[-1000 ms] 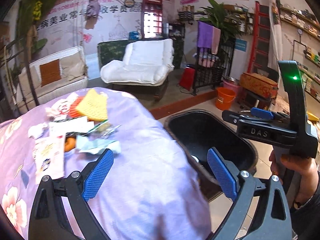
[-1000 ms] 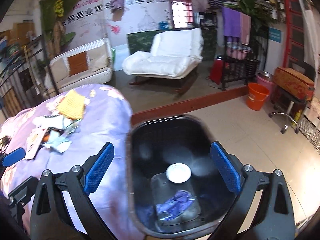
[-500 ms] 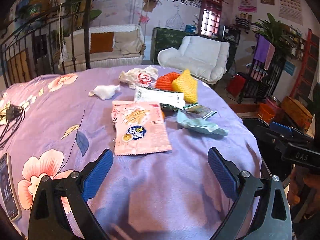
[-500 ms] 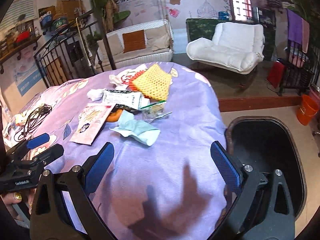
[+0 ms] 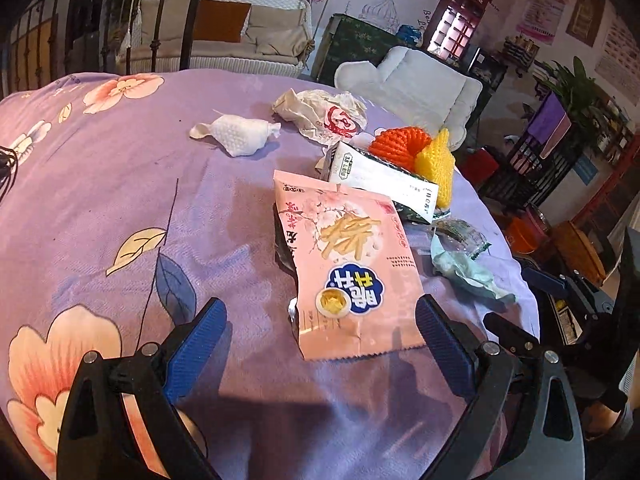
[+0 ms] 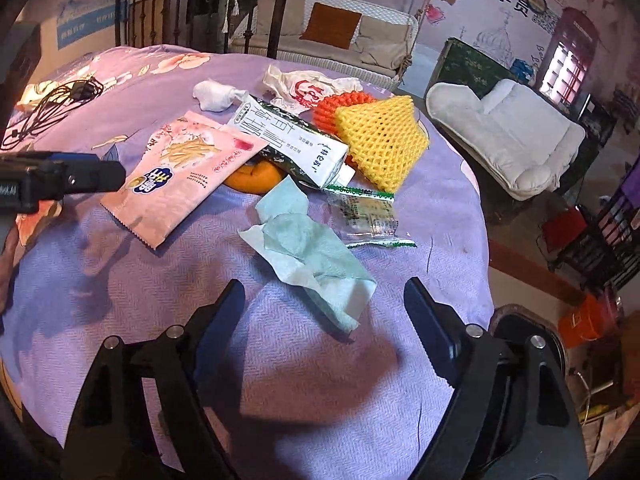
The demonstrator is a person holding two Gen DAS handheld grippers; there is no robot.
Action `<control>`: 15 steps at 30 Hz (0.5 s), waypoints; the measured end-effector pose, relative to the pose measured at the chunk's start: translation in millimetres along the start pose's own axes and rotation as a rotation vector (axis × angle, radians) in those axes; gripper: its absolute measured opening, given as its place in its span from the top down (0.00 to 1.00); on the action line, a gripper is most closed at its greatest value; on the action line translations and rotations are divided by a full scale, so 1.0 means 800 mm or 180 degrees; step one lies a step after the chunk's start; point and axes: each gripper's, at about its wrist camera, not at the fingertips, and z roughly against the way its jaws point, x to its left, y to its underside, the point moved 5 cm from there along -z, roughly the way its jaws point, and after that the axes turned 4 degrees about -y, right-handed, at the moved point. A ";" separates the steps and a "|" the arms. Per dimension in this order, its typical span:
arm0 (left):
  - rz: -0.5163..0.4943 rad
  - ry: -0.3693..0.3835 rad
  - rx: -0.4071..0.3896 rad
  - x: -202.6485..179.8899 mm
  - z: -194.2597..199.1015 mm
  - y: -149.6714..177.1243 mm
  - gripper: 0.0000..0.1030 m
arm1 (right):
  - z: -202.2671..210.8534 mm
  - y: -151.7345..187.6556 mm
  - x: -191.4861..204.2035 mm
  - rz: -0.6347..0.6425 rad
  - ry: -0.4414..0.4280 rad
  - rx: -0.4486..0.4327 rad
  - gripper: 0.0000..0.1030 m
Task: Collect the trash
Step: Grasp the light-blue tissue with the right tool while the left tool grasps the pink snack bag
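We see only a part of the orange fruit (image 6: 253, 178), because the pink snack bag (image 6: 182, 182) and the white carton (image 6: 294, 144) lie over it. The black bin (image 6: 524, 326) shows only its rim behind the right gripper (image 6: 324, 312). The small print on the clear wrapper (image 6: 366, 216) is too small for us to read.
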 end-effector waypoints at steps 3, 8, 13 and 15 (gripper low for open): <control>0.0009 0.0112 0.0093 0.004 -0.017 -0.018 0.08 | -0.006 -0.004 0.003 0.0113 0.0038 0.0033 0.32; -0.0076 0.0206 0.0210 -0.002 -0.047 -0.045 0.08 | -0.021 -0.013 0.009 0.0245 0.0086 0.0085 0.46; -0.0024 0.0312 0.0321 -0.003 -0.063 -0.054 0.37 | -0.027 -0.017 0.014 0.0311 0.0115 0.0081 0.71; 0.0030 0.0355 0.0308 -0.003 -0.057 -0.051 0.45 | -0.027 -0.017 0.015 0.0284 0.0099 0.0062 0.79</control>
